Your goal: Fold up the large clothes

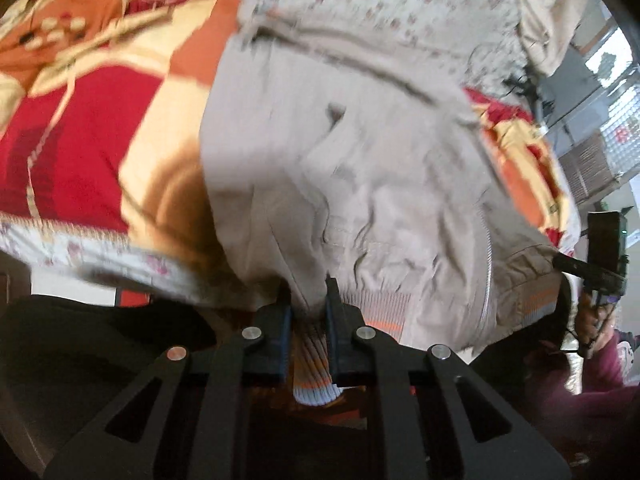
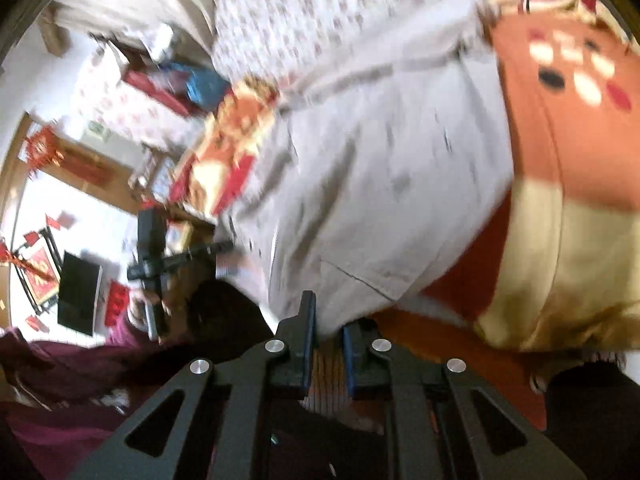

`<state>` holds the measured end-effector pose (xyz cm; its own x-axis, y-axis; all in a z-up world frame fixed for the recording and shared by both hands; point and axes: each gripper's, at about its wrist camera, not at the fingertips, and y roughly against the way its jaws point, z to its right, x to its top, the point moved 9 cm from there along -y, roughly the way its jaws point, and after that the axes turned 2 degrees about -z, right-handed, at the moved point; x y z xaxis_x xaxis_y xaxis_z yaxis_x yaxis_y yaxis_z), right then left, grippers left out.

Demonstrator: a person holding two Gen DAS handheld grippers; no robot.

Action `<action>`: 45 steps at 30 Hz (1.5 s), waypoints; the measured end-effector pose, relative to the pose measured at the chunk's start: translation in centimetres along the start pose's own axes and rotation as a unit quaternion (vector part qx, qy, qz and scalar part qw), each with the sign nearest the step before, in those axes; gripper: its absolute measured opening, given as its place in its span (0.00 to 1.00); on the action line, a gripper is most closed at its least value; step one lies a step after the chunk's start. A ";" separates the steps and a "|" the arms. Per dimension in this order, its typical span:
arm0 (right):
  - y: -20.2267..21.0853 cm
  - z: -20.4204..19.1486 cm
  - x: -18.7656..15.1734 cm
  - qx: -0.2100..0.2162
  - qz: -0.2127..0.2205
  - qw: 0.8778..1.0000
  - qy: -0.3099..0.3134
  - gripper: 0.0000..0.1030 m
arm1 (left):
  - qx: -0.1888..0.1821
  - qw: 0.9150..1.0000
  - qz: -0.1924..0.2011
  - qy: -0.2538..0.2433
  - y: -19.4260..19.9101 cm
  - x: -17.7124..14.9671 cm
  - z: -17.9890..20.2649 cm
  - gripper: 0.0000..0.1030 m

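- Jacket: beige, zip-front, spread on the bed over a red/orange blanket. Body runs away from both grippers, ribbed hem at the near edge, collar end far.
- Long axis: near-to-far, roughly in line with both grippers' fingers. Zip runs up the right part in the left view.
- Left gripper: narrow, clamped on the striped rib of the hem; rib bunches between the fingers and hangs out below them.
- Right gripper: narrow too, rib fabric visible between the fingers, so holding the hem at the other corner.
- Each gripper shows at the edge of the other's view (right one at, left one at), so they sit well apart along the hem; neither is clearly nearer the collar.
- Judgement: both near corners are held, so the next move is probably carrying the hem far, toward the collar, for a fold across the middle. Keep both grippers level or the fold line skews.
- Risk: rib is thick and stretchy; could slip out on one side.
- Frames are motion-blurred; sleeve layout unclear.
- Containers: none in view.
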<state>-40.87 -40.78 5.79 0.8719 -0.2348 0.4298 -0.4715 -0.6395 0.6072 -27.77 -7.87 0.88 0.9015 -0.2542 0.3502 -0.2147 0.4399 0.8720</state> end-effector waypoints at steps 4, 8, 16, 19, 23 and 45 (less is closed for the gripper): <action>1.6 -0.9 3.8 0.029 0.065 0.997 -0.005 0.10 | -0.024 0.999 0.048 -0.006 2.7 4.2 1.3 0.11; 1.6 -1.3 9.1 0.034 0.127 0.991 -0.007 0.09 | -0.042 0.994 0.097 -0.005 4.3 11.2 2.3 0.11; -0.1 4.0 23.7 -0.007 0.222 0.974 -0.048 0.09 | -0.001 0.987 0.159 0.024 1.3 25.5 0.2 0.11; -1.5 8.1 28.5 -0.043 0.233 0.969 -0.064 0.08 | 0.020 0.986 0.162 0.040 -1.1 29.4 -1.1 0.11; -4.7 13.2 32.6 -0.083 0.233 0.965 -0.092 0.08 | 0.052 0.984 0.158 0.066 -5.5 34.0 -2.8 0.11; -15.9 17.1 33.0 -0.353 0.067 0.933 0.025 0.43 | 0.204 0.976 0.077 0.012 -13.4 32.2 -7.2 0.82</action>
<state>-2.31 -50.88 -1.11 0.7994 -0.2317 0.5544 -0.5620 0.0380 0.8263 6.86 -15.72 -2.02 0.8540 -0.1899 0.4843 -0.4761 0.0898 0.8748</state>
